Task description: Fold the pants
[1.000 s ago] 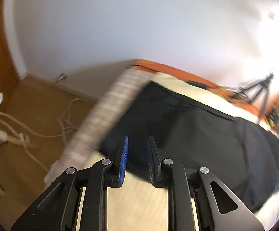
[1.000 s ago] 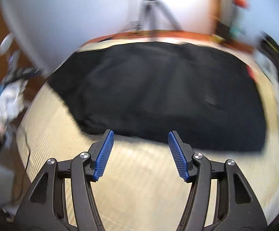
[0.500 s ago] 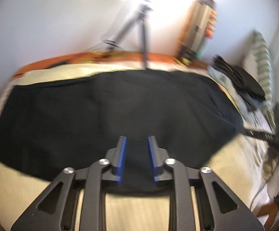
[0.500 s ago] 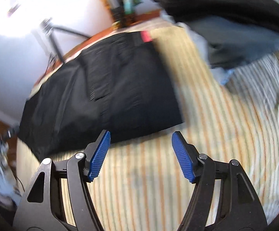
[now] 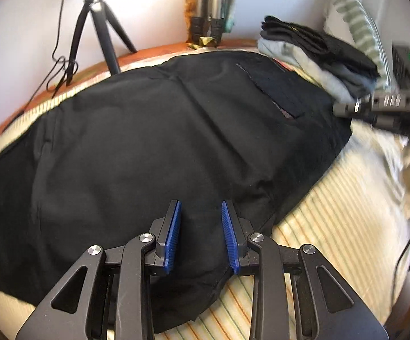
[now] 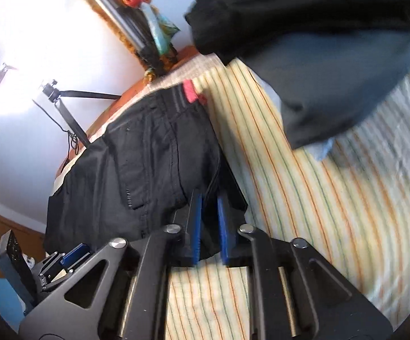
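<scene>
Right gripper (image 6: 208,221) jaws, just closing, pinch the pants (image 6: 136,175) corner at lower centre; cloth runs to upper left; left gripper (image 5: 200,233) jaws hang apart over the near edge

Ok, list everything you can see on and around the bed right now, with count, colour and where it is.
pants: one, black, spread flat across the striped bedsheet, a red tag at the far waist corner
bedsheet: one, cream with orange and green stripes, under the pants
folded clothes: one stack, black and grey, on the bed past the waist end
pillow: one, green-and-white striped, upright behind the stack
tripod: one, black, on the far bed edge by the white wall
left gripper: black with blue pads, jaws a little apart over the pants' near edge, fabric between them but not pinched
right gripper: black with blue pads, jaws just closed on the pants' waist corner
</scene>
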`<state>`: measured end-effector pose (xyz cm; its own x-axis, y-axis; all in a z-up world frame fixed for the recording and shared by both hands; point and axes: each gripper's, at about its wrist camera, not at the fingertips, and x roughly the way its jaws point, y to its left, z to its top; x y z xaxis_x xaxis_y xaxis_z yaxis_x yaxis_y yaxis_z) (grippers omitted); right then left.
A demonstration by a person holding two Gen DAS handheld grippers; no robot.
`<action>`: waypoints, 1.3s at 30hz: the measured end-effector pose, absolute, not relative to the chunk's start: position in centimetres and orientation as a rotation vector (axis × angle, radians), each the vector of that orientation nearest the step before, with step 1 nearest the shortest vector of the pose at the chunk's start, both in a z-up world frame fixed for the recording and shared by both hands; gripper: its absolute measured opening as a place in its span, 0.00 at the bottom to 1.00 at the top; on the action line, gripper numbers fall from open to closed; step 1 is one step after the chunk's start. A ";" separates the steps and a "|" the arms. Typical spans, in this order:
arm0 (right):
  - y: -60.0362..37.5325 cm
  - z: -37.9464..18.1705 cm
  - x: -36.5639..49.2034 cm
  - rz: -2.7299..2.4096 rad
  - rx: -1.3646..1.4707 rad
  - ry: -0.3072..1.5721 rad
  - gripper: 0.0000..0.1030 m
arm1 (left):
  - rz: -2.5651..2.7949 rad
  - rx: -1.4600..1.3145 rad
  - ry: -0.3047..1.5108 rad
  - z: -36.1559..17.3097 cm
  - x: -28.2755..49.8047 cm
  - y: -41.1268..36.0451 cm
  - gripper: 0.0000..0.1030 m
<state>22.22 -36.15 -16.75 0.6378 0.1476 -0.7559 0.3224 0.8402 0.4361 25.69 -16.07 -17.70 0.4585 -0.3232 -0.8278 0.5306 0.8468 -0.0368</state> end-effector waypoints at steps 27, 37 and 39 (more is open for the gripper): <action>-33.7 -13.1 20.1 -0.053 0.322 0.844 0.05 | -0.454 -0.053 0.903 -13.5 25.9 -9.9 0.49; -30.5 -11.8 19.1 0.008 0.273 0.832 0.51 | -0.134 -0.369 0.885 -11.7 25.4 8.9 0.60; -29.3 -11.7 19.2 0.034 0.246 0.838 0.51 | -0.057 -0.436 0.881 -12.0 25.3 12.6 0.60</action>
